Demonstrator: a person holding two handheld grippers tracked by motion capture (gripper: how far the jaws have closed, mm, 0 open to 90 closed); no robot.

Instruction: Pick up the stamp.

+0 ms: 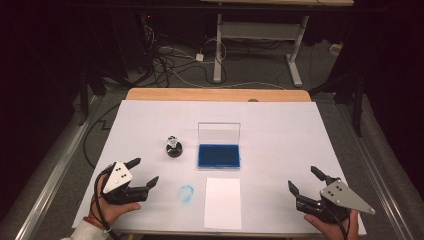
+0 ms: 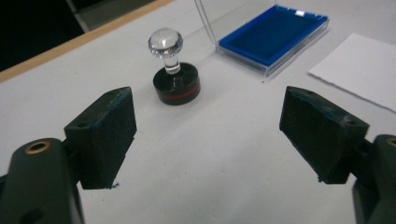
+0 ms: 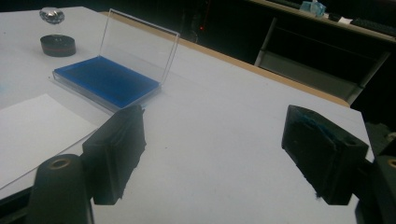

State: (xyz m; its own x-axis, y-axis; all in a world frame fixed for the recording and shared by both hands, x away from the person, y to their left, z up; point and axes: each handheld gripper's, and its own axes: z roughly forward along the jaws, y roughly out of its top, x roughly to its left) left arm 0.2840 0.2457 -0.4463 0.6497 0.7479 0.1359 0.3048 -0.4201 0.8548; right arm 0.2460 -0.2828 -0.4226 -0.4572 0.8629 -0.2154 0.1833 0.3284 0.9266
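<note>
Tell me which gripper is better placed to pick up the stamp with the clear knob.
Left. The left gripper sits open just in front of the stamp, which stands between its jaws in its own view. The right gripper is across the paper sheet, beyond the ink pad.

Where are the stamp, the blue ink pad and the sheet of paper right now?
stamp (image 2: 176,84), left gripper view, on its round black base.
blue ink pad (image 1: 218,155), high view, middle of the blue surface in the open clear case.
sheet of paper (image 1: 223,202), high view, centre of the white sheet.
</note>
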